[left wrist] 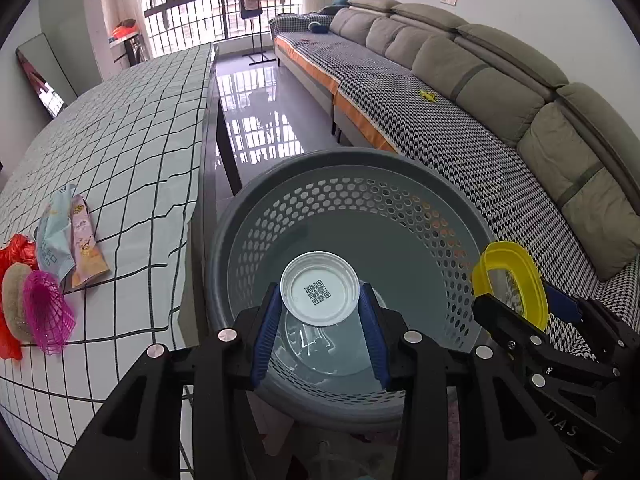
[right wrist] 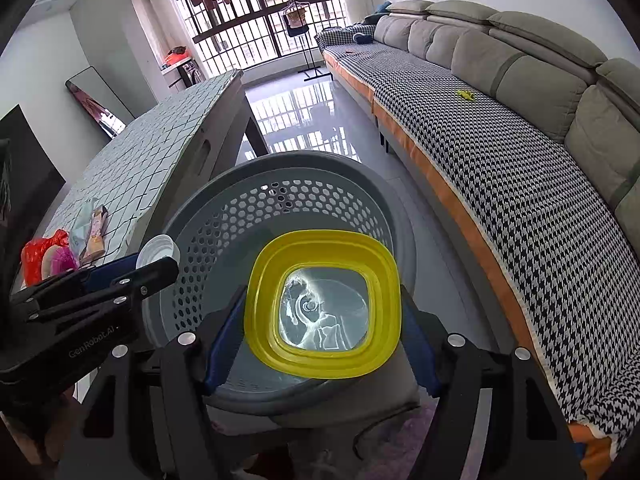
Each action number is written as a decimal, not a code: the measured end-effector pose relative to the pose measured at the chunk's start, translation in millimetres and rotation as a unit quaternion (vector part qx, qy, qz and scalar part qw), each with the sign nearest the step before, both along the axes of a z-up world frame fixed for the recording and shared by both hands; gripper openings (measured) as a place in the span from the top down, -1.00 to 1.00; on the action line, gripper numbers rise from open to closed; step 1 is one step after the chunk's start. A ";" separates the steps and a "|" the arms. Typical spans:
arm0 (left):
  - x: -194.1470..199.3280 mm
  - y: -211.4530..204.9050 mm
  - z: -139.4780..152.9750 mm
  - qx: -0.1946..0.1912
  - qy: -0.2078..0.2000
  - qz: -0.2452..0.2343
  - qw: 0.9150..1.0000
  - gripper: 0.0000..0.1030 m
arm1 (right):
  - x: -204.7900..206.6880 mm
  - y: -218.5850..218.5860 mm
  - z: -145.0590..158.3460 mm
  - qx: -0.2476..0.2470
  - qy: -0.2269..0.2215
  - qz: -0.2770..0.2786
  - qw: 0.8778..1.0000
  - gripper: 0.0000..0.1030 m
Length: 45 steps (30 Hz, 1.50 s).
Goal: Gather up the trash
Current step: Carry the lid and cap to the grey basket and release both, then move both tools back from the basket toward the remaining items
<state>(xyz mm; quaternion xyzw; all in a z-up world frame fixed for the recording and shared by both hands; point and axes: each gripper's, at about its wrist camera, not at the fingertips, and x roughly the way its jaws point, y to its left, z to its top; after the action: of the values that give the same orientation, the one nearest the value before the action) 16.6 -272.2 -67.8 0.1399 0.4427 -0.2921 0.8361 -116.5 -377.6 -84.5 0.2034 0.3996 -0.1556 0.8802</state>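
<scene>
A long grey sofa (left wrist: 480, 80) with a houndstooth cover runs down the right side of both views, and a table under a checked cloth (left wrist: 120, 140) fills the left side of the left wrist view. Between them, at lower centre, stands a round grey perforated basket (left wrist: 420, 216), its mouth open toward both cameras.

In the right wrist view, low and central over the basket's mouth, the right gripper (right wrist: 322, 320) has its jaws spread wide, the blue pads pressed on either side of a clear container with a yellow rim (right wrist: 260, 312). In the left wrist view the same container shows at the right edge, above the basket's rim.

At bottom centre of the left wrist view, the left gripper (left wrist: 320, 312) is closed to a narrower gap, clamping a small clear cup with a white foil lid (left wrist: 320, 280) that bears a QR code; it hangs over the basket's inside.

On the cloth at left lie snack wrappers (left wrist: 76, 240), a red bag (left wrist: 12, 256) and a pink foam net (left wrist: 48, 312)
</scene>
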 end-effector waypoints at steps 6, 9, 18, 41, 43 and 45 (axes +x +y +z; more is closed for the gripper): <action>5.9 -6.0 -8.0 0.009 0.007 -0.004 1.000 0.23 | 5.7 -5.6 -8.4 0.007 0.007 0.000 1.000 -0.33; 7.6 -7.8 -10.4 0.009 0.009 -0.002 1.000 0.22 | 7.2 -8.8 -10.3 0.008 0.009 -0.002 1.000 -0.33; 8.2 -6.9 -10.5 0.012 0.007 0.003 1.000 0.04 | 6.5 -8.1 -9.9 0.011 0.008 -0.003 1.000 -0.36; 4.6 11.4 2.4 0.000 -0.002 0.014 1.000 -0.13 | -3.6 -2.0 0.7 0.011 -0.005 -0.014 1.000 -0.48; 2.7 13.7 5.3 -0.002 -0.004 0.014 1.000 -0.13 | -5.5 -0.3 2.5 0.009 -0.007 -0.016 1.000 -0.48; 0.5 16.0 7.7 -0.005 -0.008 0.015 1.000 -0.15 | -7.2 1.2 4.8 0.009 -0.009 -0.017 1.000 -0.48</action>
<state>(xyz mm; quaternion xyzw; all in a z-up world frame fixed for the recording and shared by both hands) 17.1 -256.2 -60.1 0.1318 0.4370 -0.2808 0.8443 -123.7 -376.4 -79.7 0.2190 0.3897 -0.1649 0.8792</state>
